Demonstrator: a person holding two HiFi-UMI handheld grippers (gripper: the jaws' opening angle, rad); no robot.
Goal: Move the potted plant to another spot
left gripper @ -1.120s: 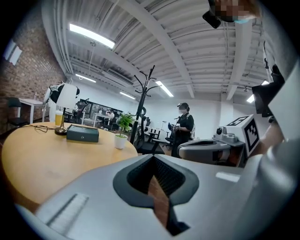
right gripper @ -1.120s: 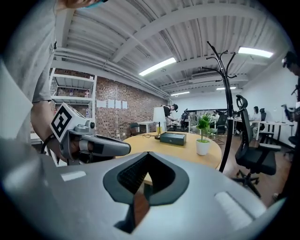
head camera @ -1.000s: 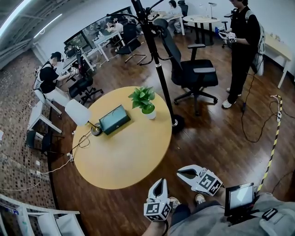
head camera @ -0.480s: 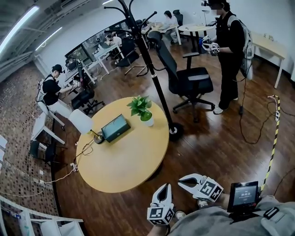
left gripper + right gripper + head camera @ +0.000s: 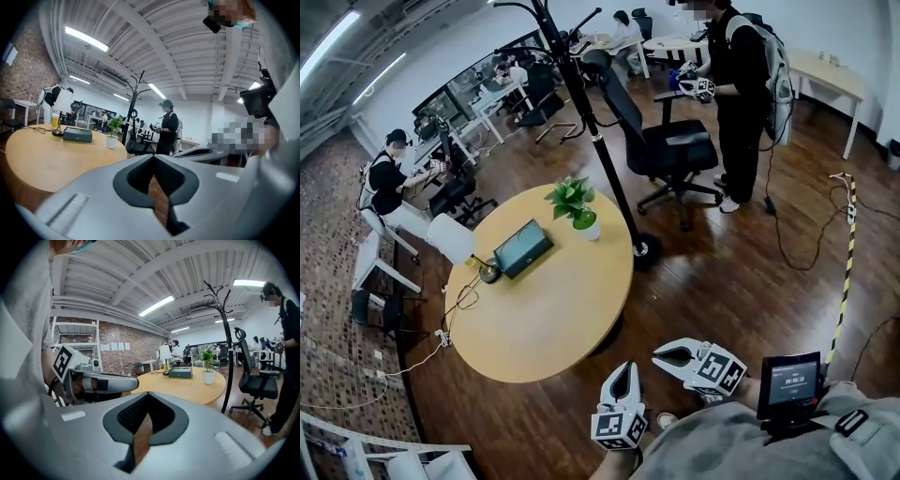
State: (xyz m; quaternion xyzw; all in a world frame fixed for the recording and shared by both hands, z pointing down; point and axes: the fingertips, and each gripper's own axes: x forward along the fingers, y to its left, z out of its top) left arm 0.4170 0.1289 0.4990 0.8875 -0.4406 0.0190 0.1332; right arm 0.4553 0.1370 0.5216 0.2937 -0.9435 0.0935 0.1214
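We hold the two grey grippers low over the dark wood floor, off the near edge of the big round light-wood table (image 5: 553,319). Neither one touches the table.

The left gripper (image 5: 624,371) has its fingers pressed together at the tips, and nothing is between them. The right gripper (image 5: 664,354) is just beside it, a bit further from the table. Its fingers are squeezed together too, and it holds nothing.

The small green leafy plant in a white pot (image 5: 578,211) stands upright on the far side of the table, close to the edge. It is well apart from both grippers.

Also on the table, beside the plant, lies a flat dark green box (image 5: 523,247). Near the box stands a lamp with a white shade (image 5: 450,234).

A tall black coat stand (image 5: 598,141) rises just past the table's far edge, near the plant.
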